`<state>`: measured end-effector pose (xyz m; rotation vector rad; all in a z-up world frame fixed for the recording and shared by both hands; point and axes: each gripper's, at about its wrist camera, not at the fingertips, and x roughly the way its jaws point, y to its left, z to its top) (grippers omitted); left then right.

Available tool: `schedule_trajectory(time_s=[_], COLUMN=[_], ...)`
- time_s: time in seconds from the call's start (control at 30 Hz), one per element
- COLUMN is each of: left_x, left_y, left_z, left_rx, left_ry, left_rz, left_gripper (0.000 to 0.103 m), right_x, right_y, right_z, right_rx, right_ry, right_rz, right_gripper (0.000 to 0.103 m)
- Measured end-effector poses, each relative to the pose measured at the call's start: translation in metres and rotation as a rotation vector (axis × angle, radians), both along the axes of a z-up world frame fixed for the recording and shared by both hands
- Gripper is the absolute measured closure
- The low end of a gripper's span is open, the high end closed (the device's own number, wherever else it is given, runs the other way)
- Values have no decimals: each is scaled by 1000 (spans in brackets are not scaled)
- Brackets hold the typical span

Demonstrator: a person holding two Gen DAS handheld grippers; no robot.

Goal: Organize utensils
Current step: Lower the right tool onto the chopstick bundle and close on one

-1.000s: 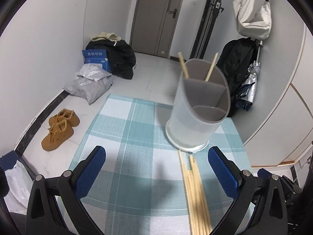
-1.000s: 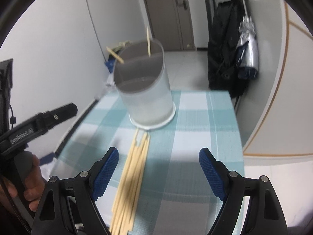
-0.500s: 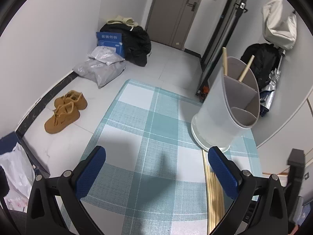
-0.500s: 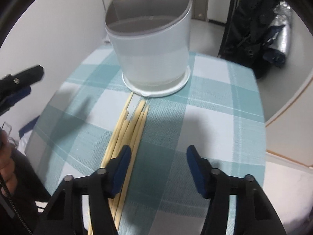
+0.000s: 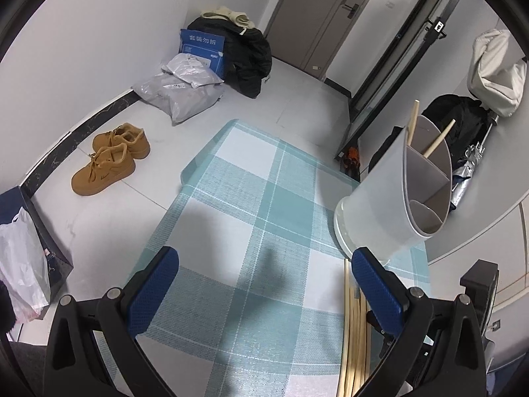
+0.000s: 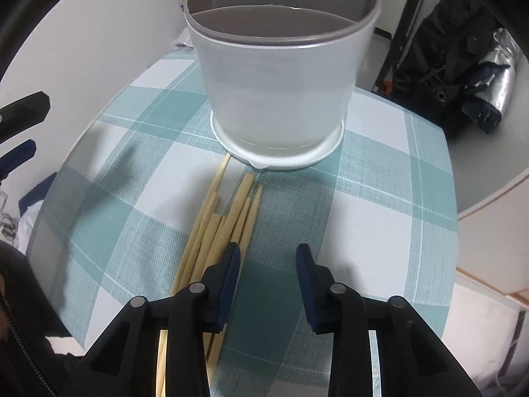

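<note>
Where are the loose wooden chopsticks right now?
In the right wrist view, the loose wooden chopsticks lie bundled on the checked tablecloth, before the white utensil holder.

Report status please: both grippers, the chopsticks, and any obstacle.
Left gripper open, empty. Right gripper jaws closing, nothing between them; loose chopsticks beside its left finger. Two chopsticks already in holder. No obstacle.

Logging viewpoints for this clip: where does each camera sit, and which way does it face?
Left wrist: on the left tongs, angled down across the checked tablecloth to floor and door; its blue pads show, wide apart.
Right wrist: on the right tongs, steeply down at the loose chopsticks; jaws just closing, nothing between.
Shared: utensil holder, chopsticks, tablecloth.
</note>
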<state>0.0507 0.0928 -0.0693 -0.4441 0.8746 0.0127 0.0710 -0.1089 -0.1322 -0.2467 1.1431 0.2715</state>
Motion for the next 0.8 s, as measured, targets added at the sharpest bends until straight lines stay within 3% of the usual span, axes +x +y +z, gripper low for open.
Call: schedule_trajectory(time_s=[0.3, 0.4, 0.43, 0.47, 0.5, 0.67, 0.8], left_x=[1, 3, 3, 3, 3, 4, 8], left_y=[7, 6, 6, 7, 6, -1, -18], left_z=[-2, -4, -5, -5, -7, -14, -18], left_rx=[-10, -24, -26, -22, -14, -32, -13], left_ry=[15, 28, 32, 37, 44, 92, 124], left_rz=[22, -19, -26, -28, -34, -86, -140], left_gripper=[1, 1, 1, 1, 1, 1, 1], right_x=[14, 19, 21, 22, 24, 26, 16], right_y=[6, 11, 13, 14, 14, -4, -32], right_z=[-1, -2, -2, -1, -1, 5, 23], right_rx=[-5, -5, -2, 3, 28, 146, 275], right_ry=[28, 22, 16, 12, 12, 35, 2], right_rz=[-28, -24, -20, -15, -9, -69, -121], right_gripper=[76, 78, 81, 92, 99, 99, 99])
